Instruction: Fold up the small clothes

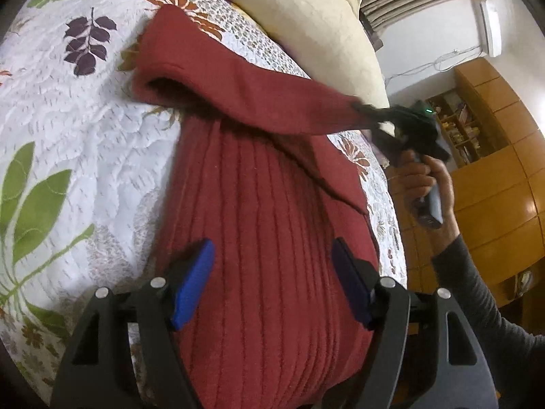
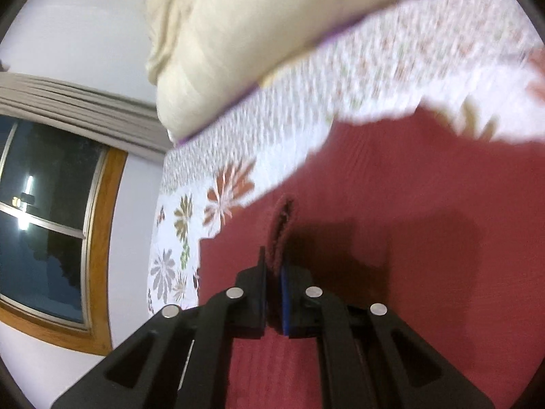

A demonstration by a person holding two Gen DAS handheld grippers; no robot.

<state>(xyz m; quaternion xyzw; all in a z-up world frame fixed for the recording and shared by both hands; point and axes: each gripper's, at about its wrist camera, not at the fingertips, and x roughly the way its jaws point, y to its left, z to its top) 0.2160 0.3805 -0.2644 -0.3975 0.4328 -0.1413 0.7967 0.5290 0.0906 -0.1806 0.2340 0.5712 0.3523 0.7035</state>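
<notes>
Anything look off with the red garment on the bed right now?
Nothing damaged or spilled. The red garment lies on the floral bedspread, with one sleeve pulled sideways off its body by the right gripper, pinched shut on its cuff. The left gripper hovers open over the ribbed body.

— Garment colour? 
— The sweater (image 1: 265, 225) is dark red, ribbed in vertical lines. 
— Bedding? 
— The bedspread (image 1: 85, 136) is white, quilted, printed with green, purple and orange leaves; the pillow (image 1: 306, 10) is cream. 
— Tool finish? 
— The left tool (image 1: 272, 283) is black, its pads (image 1: 194, 283) blue.
</notes>
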